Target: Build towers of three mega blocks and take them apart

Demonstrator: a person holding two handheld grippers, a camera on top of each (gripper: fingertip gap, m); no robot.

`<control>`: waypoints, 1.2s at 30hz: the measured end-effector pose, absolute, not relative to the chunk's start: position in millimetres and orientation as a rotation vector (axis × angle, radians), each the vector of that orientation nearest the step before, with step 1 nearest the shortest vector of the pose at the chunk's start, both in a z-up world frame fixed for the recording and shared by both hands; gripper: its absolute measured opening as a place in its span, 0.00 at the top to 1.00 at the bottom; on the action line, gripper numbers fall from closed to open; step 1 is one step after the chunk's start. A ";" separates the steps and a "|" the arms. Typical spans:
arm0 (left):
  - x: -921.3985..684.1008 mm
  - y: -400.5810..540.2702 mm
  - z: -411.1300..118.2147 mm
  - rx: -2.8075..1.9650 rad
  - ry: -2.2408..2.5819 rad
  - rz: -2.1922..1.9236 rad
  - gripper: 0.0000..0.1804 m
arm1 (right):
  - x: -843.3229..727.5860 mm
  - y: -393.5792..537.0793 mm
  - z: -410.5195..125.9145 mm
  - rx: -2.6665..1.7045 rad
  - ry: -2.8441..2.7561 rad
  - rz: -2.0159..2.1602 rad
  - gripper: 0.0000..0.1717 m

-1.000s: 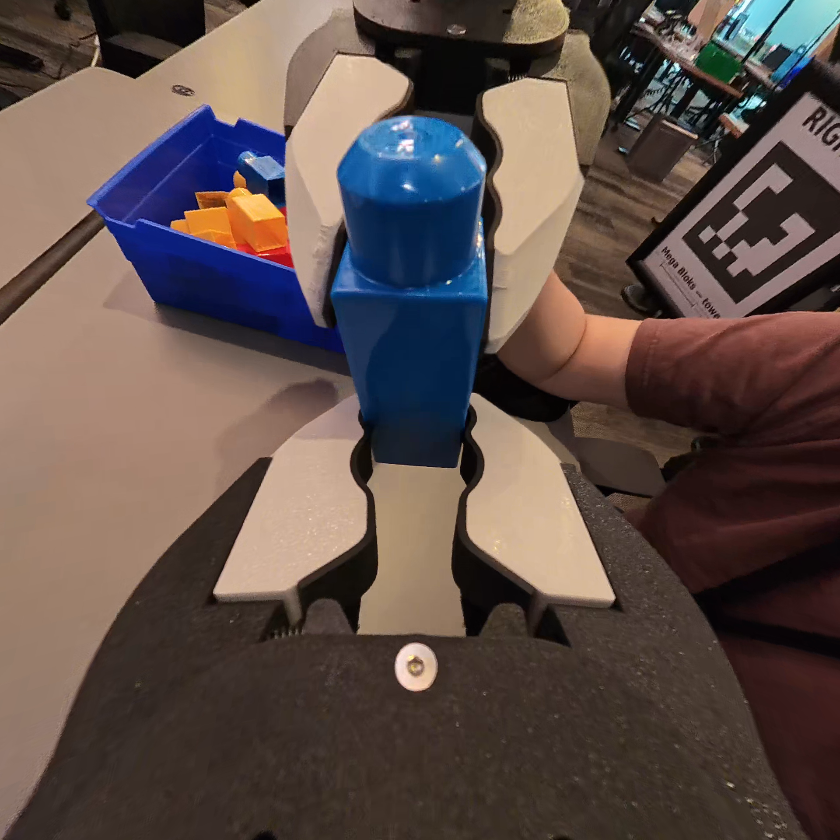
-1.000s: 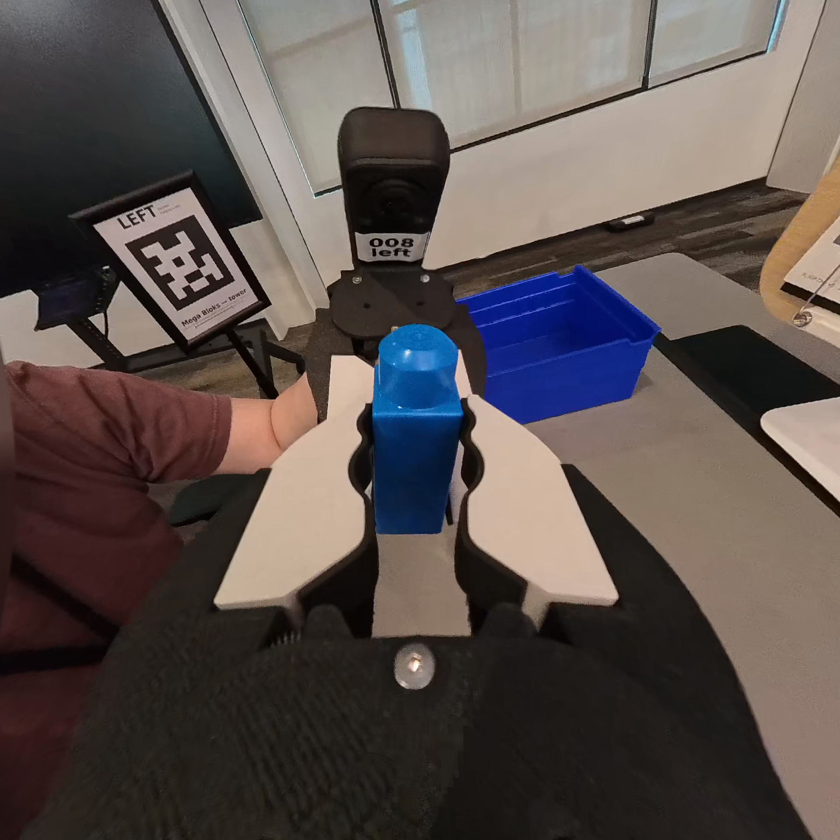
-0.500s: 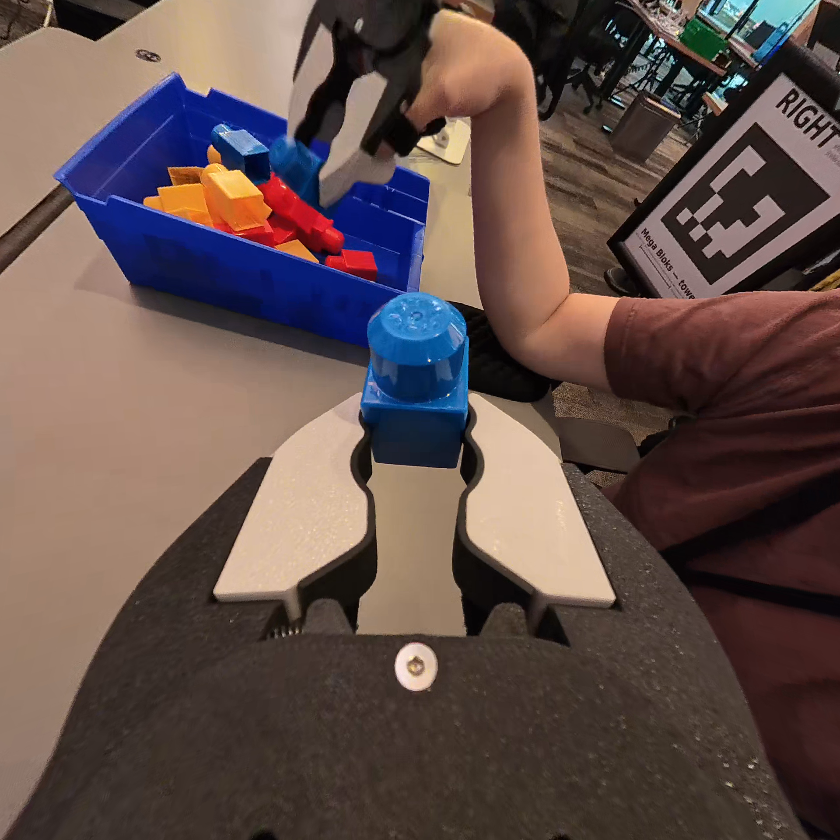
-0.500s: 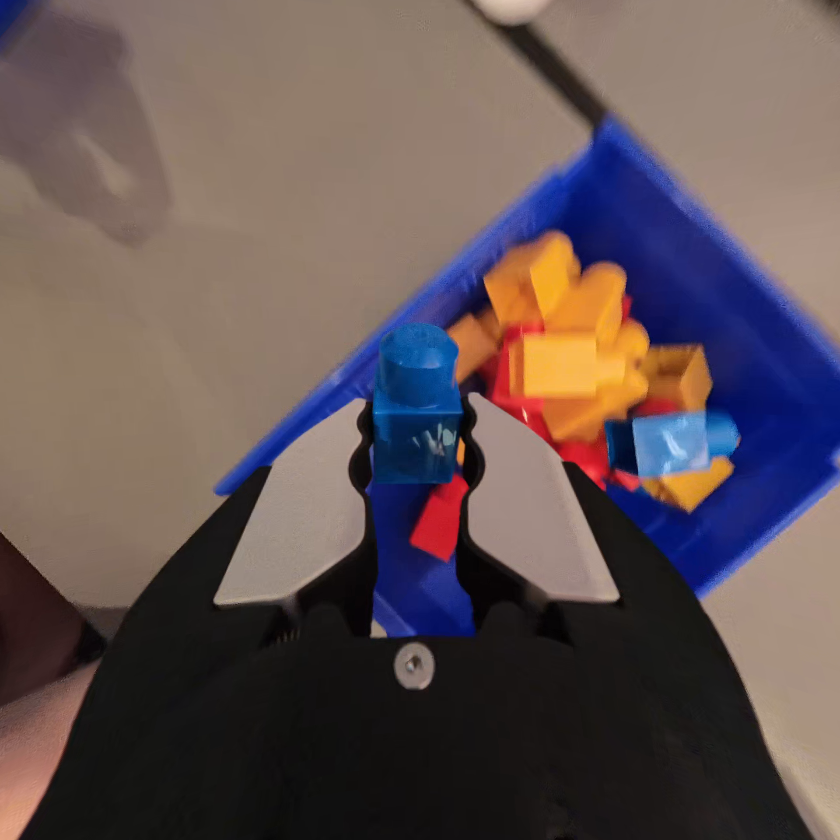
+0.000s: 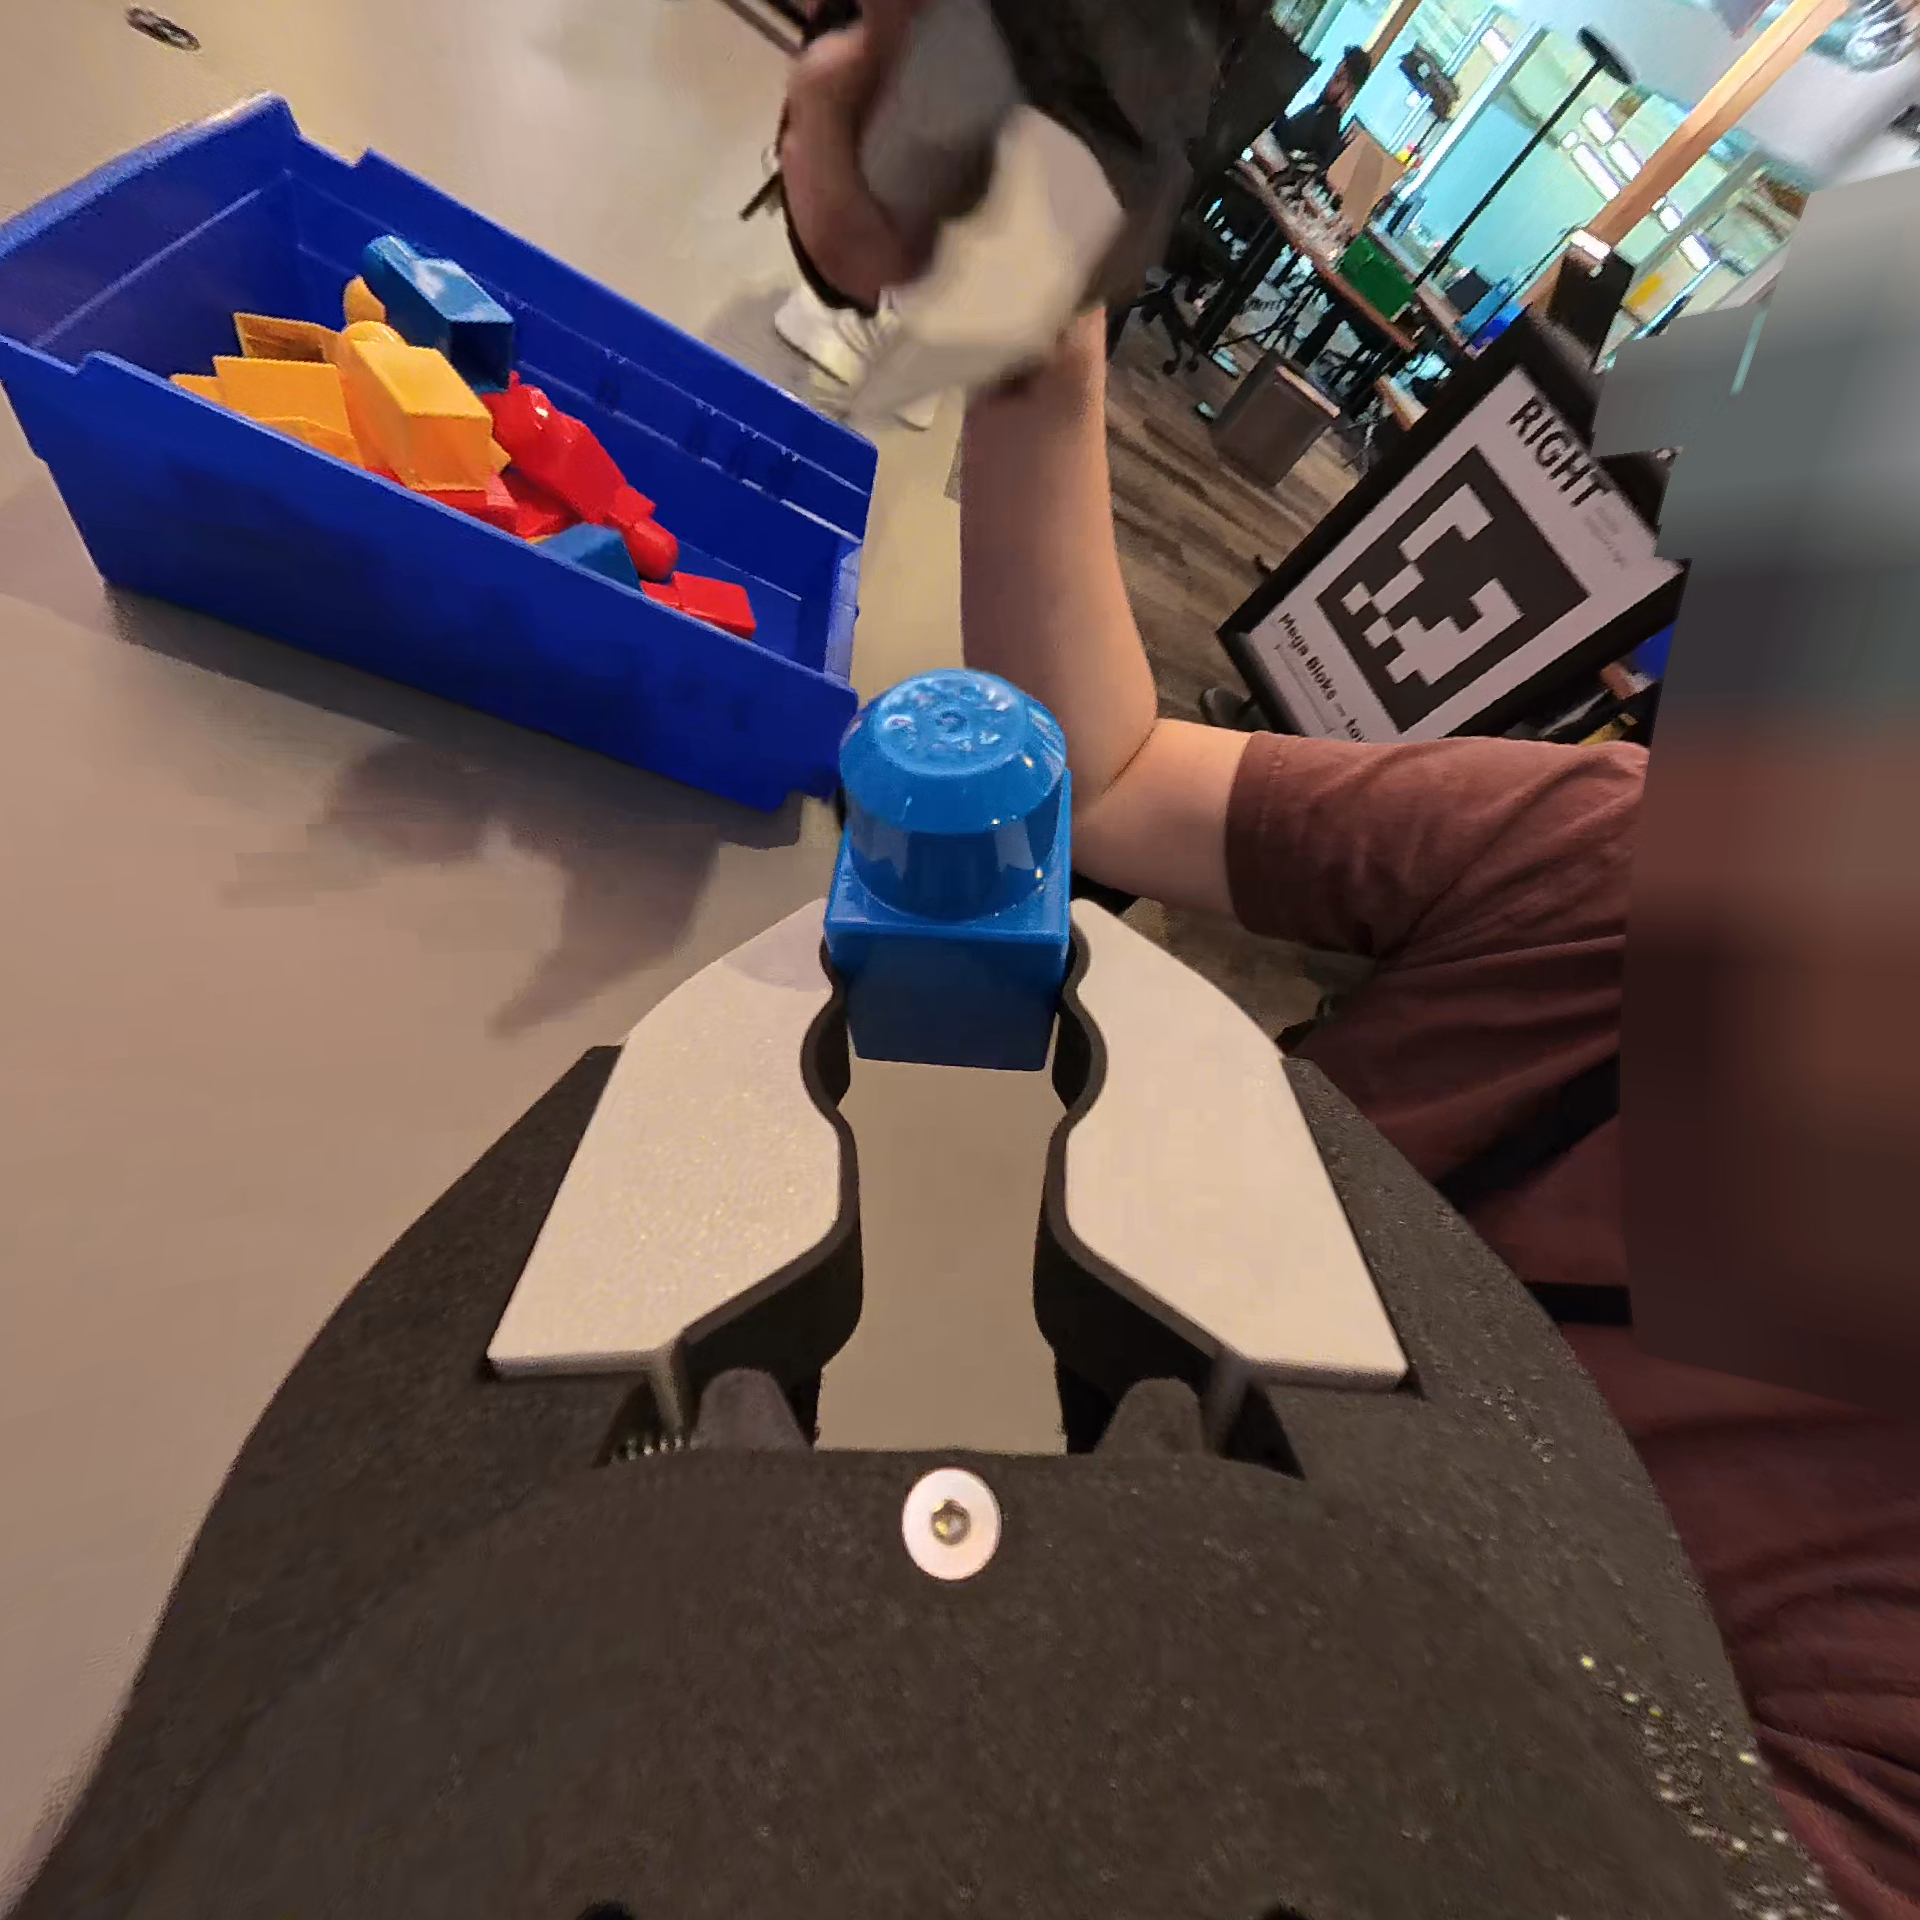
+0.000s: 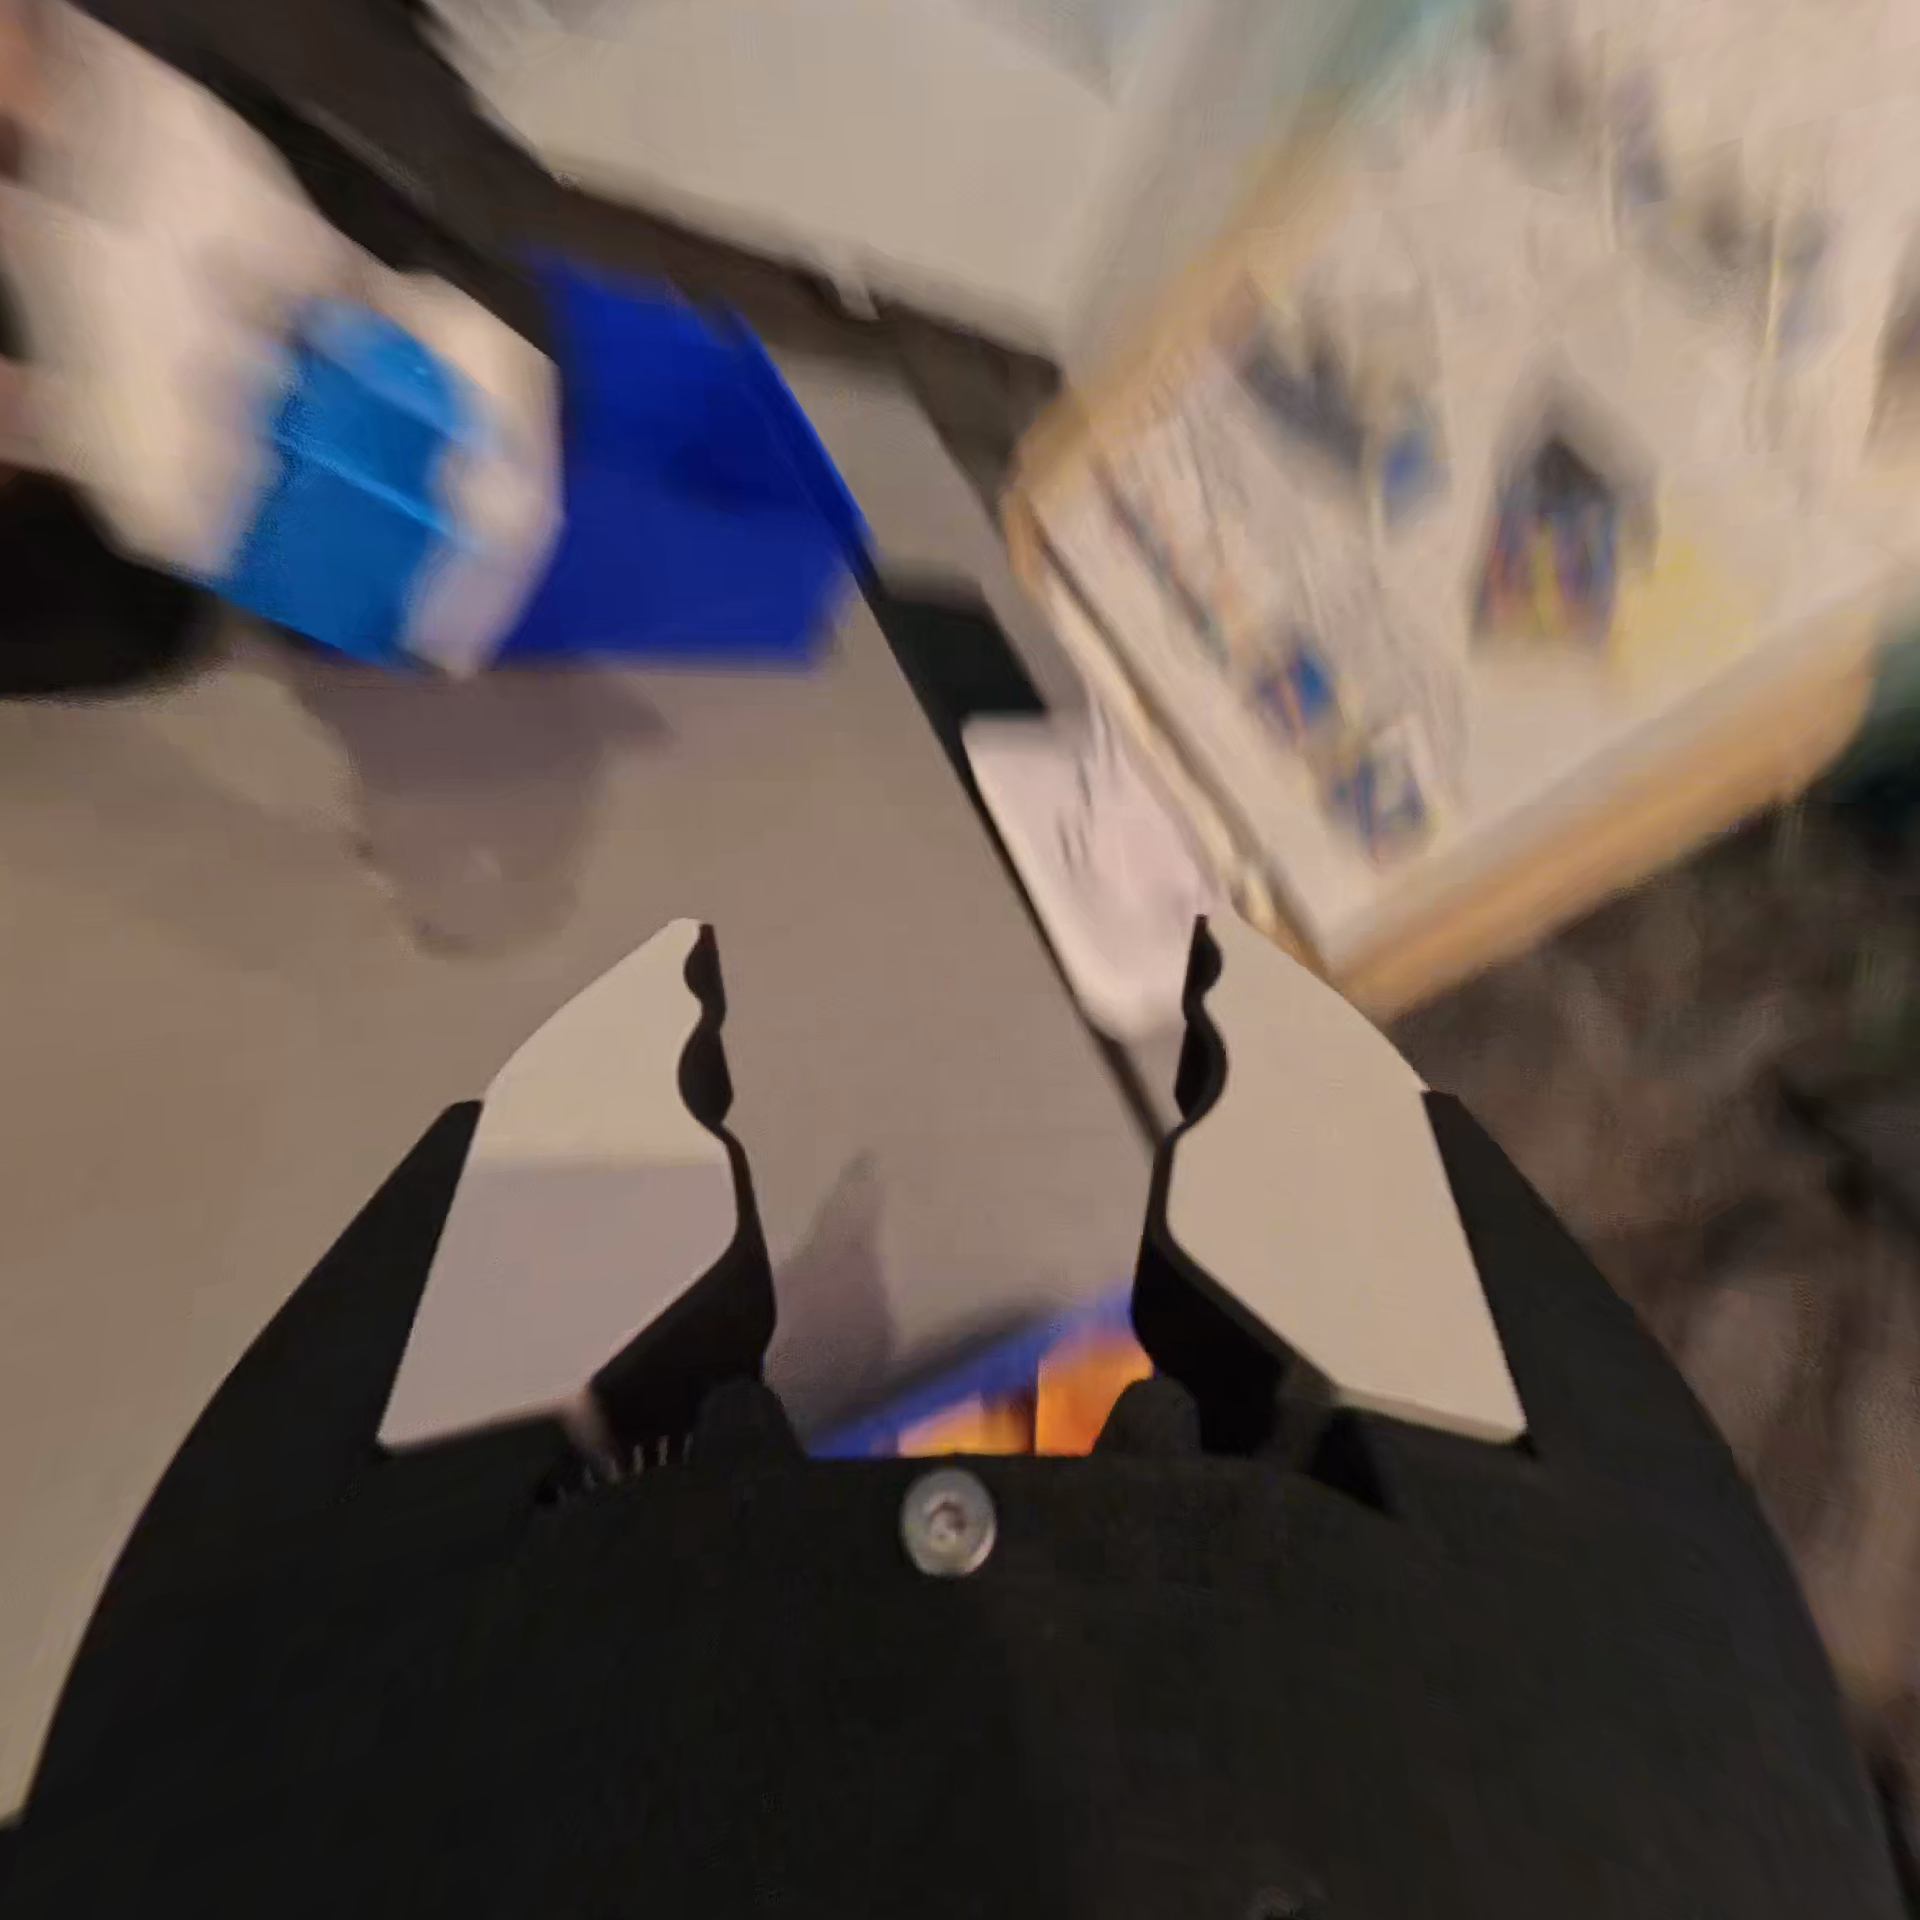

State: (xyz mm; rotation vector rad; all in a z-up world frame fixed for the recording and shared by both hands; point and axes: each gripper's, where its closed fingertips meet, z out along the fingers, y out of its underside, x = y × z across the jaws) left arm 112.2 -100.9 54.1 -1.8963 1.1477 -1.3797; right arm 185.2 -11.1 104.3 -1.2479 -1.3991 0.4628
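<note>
My left gripper (image 5: 948,940) is shut on a single blue mega block (image 5: 951,977), stud up, held above the grey table (image 5: 312,1039); it also shows blurred in the right wrist view (image 6: 353,488). My right gripper (image 6: 951,935) is wide open and empty, its view heavily blurred. In the left wrist view it hangs blurred (image 5: 987,208) above the far end of the blue bin (image 5: 416,623). The bin holds several orange, red and blue blocks; one blue block (image 5: 597,551) lies among the red ones.
A second blue bin (image 6: 686,499) stands behind the left gripper. A framed marker sign (image 5: 1455,582) stands off the table's right edge. The person's arm and maroon sleeve (image 5: 1403,883) cross on the right. A wooden-edged board (image 6: 1455,520) is on the right.
The two-block blue stack was pulled apart. My right gripper carried its blue block over the bin, opened and let it go, and is swinging away. My left gripper kept its block.
</note>
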 end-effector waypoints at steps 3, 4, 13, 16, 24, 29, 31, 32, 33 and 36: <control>103.9 -104.6 62.0 -1.879 1.140 -1.413 0.80 | 132.1 -87.9 123.2 -0.743 -1.487 0.450 0.54; 102.6 -108.1 62.5 -1.880 1.153 -1.424 0.80 | 118.5 -97.5 116.8 -0.701 -1.517 0.392 0.55; 112.6 -132.1 68.3 -1.825 1.254 -1.523 0.81 | 81.4 -114.9 86.4 -0.659 -1.617 0.276 0.60; 115.1 -133.1 70.5 -1.816 1.248 -1.541 0.80 | 84.4 -115.5 88.0 -0.704 -1.633 0.309 0.60; 81.4 -120.1 94.6 -1.769 1.152 -1.347 0.76 | 223.3 -39.5 94.6 -1.220 -1.545 0.250 0.60; 37.5 -113.3 112.8 -1.755 1.046 -1.191 0.76 | 335.9 16.9 -13.6 -1.920 -1.510 0.162 0.60; 17.6 -107.8 117.4 -1.766 0.978 -1.121 0.76 | 348.6 29.5 -45.2 -2.091 -1.509 0.115 0.59; 5.5 -103.3 119.0 -1.776 0.931 -1.073 0.76 | 352.4 33.1 -58.6 -2.156 -1.522 0.091 0.59; -7.4 -99.3 120.8 -1.784 0.882 -1.032 0.76 | 355.8 35.4 -70.1 -2.209 -1.541 0.061 0.59; -55.4 -81.2 123.5 -1.827 0.663 -0.877 0.74 | 357.9 46.1 -82.3 -2.258 -1.519 0.017 0.59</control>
